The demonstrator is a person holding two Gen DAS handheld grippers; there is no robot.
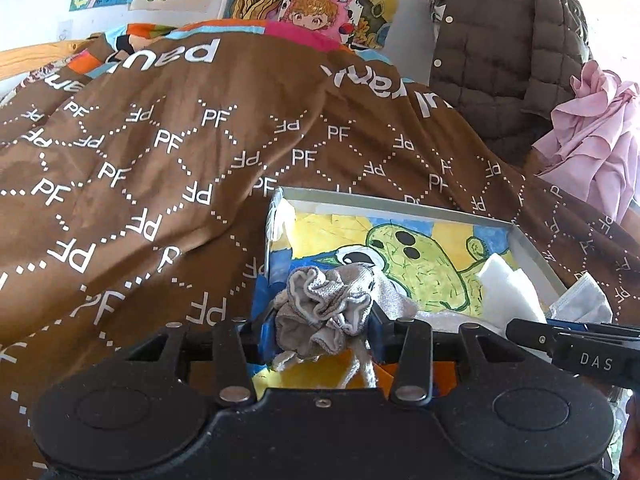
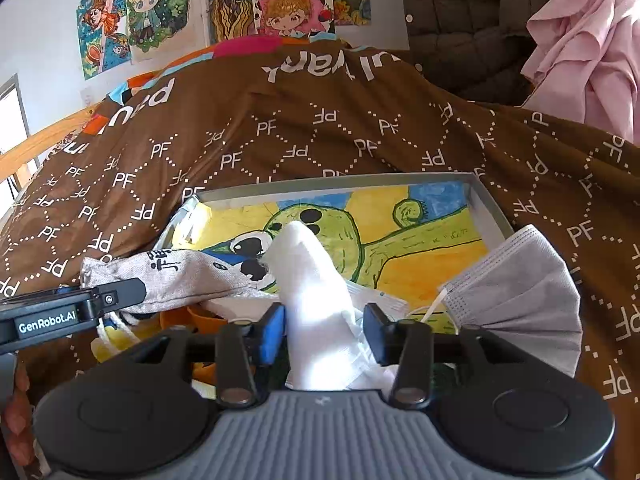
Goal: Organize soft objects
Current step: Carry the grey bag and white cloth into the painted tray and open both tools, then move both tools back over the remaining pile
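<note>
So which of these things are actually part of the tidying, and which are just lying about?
Part of the job:
- grey cloth pouch, in the left hand-held gripper
- white cloth, between the right hand-held gripper fingers
- grey face mask
- painted box

Just lying about:
- brown blanket
- quilted jacket
- pink garment
- wall drawings

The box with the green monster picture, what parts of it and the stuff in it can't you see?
- Box, left wrist view: its near edge is hidden behind the left tool and the grey pouch that tool grips.
- White cloth, right wrist view: its lower end is hidden by the right tool.
- Grey face mask: one ear loop shows; the other is out of sight.
</note>
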